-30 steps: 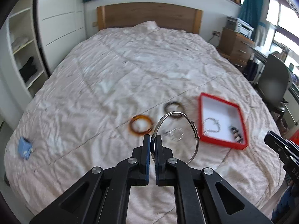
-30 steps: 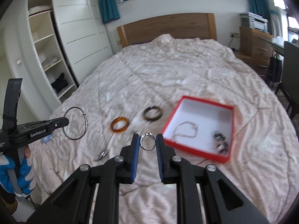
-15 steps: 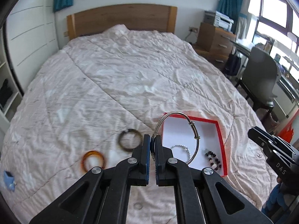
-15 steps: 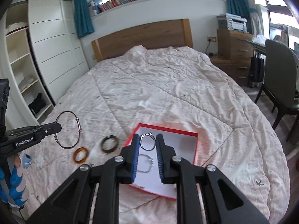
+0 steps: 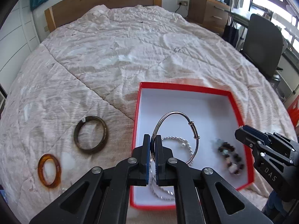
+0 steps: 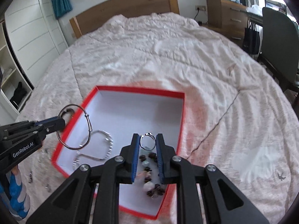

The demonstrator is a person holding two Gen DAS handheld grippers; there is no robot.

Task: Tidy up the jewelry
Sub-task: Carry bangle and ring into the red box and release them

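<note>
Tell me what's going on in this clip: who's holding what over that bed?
A person is sorting jewelry on a bed with a pair of tongs in each hand. The left tongs are shut on a thin silver bangle, and the right tongs pinch a small silver ring. Both hang over the red tray, which already holds a silver chain bracelet and a beaded bracelet. A dark bangle and an amber bangle lie on the quilt beside the tray.
</note>
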